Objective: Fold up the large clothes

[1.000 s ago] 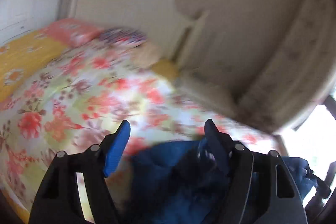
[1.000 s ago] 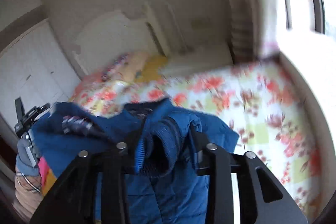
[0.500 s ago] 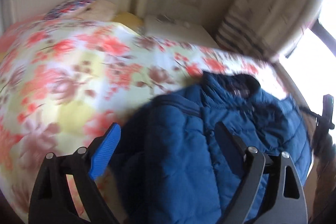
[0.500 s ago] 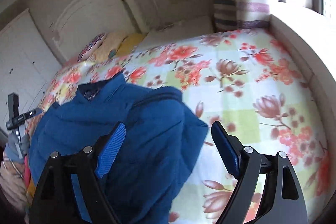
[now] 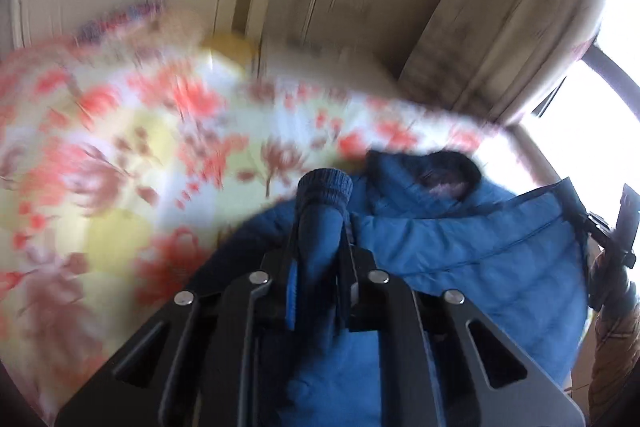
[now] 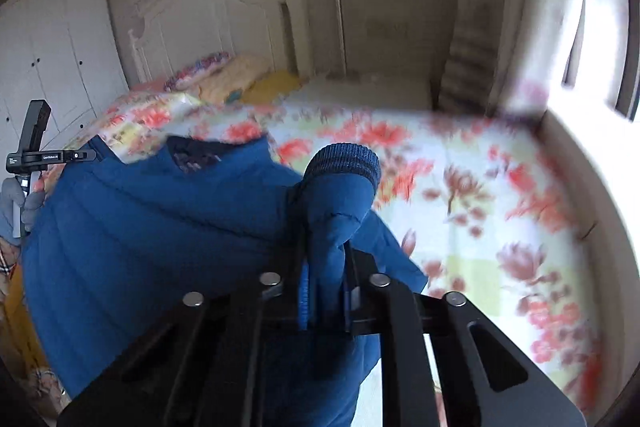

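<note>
While both grippers clamp a sleeve each, a large blue padded jacket (image 6: 152, 227) lies spread on the near part of a bed (image 6: 480, 195), its dark collar pointing toward the headboard (image 6: 208, 7). The bed, covered in a floral quilt of red, yellow and white, fills the middle of both views. Beyond the jacket sit pillows (image 6: 224, 75) against the white headboard, with white wardrobe doors (image 6: 52, 47) to one side and a bright window (image 6: 600, 27) with a pale curtain to the other.

The jacket looks soft, puffy and light, likely bulky and springy when folded, with smooth fabric that may slide. Its firmest handholds seem to be the ribbed knitted cuffs and the seams.

The left gripper (image 5: 318, 227) is closed tight on one sleeve just behind its ribbed cuff (image 5: 325, 187). The right gripper (image 6: 326, 247) is likewise pinched shut on the other sleeve, the cuff (image 6: 344, 163) bulging past its fingers.
</note>
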### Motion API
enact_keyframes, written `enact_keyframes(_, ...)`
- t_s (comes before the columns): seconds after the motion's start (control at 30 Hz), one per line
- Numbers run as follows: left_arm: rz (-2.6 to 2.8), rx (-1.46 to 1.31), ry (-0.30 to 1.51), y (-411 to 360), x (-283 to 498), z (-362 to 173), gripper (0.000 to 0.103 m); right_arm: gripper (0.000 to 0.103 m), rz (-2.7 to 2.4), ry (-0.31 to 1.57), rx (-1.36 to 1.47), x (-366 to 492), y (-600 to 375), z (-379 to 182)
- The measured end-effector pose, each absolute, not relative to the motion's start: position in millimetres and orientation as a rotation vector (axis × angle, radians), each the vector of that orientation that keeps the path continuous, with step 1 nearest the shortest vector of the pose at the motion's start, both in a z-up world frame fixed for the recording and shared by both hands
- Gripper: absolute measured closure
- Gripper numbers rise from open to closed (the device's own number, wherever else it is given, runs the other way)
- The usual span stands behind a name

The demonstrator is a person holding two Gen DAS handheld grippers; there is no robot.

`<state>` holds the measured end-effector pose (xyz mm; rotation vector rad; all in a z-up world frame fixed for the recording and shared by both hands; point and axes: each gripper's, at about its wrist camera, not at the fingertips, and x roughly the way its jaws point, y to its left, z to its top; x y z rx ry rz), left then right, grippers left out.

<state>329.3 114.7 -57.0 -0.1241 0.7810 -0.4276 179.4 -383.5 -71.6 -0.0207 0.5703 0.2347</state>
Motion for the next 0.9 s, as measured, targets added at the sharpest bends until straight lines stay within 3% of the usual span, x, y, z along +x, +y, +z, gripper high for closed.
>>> enact_keyframes(0.13, -0.402, -0.137, 0.684, 126.1, 314.4, -0.2, 0.088, 0.094, 0.240, 0.509, -0.024, 181.4, -383.8, -11.7)
enact_keyframes(0.23, -0.318, -0.106, 0.711, 119.5, 345.2, 13.2, 0.087, 0.094, 0.189, 0.583, -0.024, 231.3, -378.1, -6.8)
enact_keyframes(0.33, -0.209, -0.079, 0.828, 104.6, 396.4, -19.1, 0.087, 0.094, 0.137, 0.710, -0.033, 283.7, -368.2, -39.8)
enact_keyframes(0.43, -0.108, -0.008, 0.920, 88.6, 427.0, -82.6, 0.086, 0.093, 0.069, 0.905, -0.035, 324.0, -364.6, -121.0)
enact_keyframes(0.5, -0.082, 0.020, 0.942, 84.2, 429.9, -116.7, 0.082, 0.092, 0.077, 0.868, 0.022, 321.1, -371.4, -138.6)
enact_keyframes(0.6, -0.056, 0.047, 0.897, 83.1, 425.2, -113.9, 0.078, 0.091, 0.081, 0.856, 0.097, 315.9, -384.8, -138.3)
enact_keyframes(0.63, -0.050, 0.051, 0.893, 84.4, 424.6, -113.1, 0.074, 0.086, 0.098, 0.866, 0.122, 316.6, -389.3, -137.8)
enact_keyframes(0.67, -0.048, 0.040, 0.889, 85.9, 423.4, -110.5, 0.068, 0.066, 0.099, 0.879, 0.139, 317.5, -393.0, -135.7)
enact_keyframes(0.73, -0.031, 0.008, 0.851, 91.2, 417.0, -98.0, 0.045, 0.029, 0.068, 0.864, 0.159, 308.1, -397.7, -120.9)
enact_keyframes(0.77, -0.014, -0.017, 0.778, 97.4, 407.3, -83.7, 0.024, 0.023, 0.079, 0.834, 0.172, 305.2, -399.7, -112.1)
enact_keyframes(0.8, 0.007, -0.030, 0.720, 99.1, 400.1, -72.7, 0.016, 0.023, 0.084, 0.797, 0.179, 298.3, -400.9, -99.7)
enact_keyframes(0.9, 0.026, -0.018, 0.620, 90.6, 382.2, -39.9, 0.009, 0.023, 0.094, 0.711, 0.115, 284.7, -382.9, -62.1)
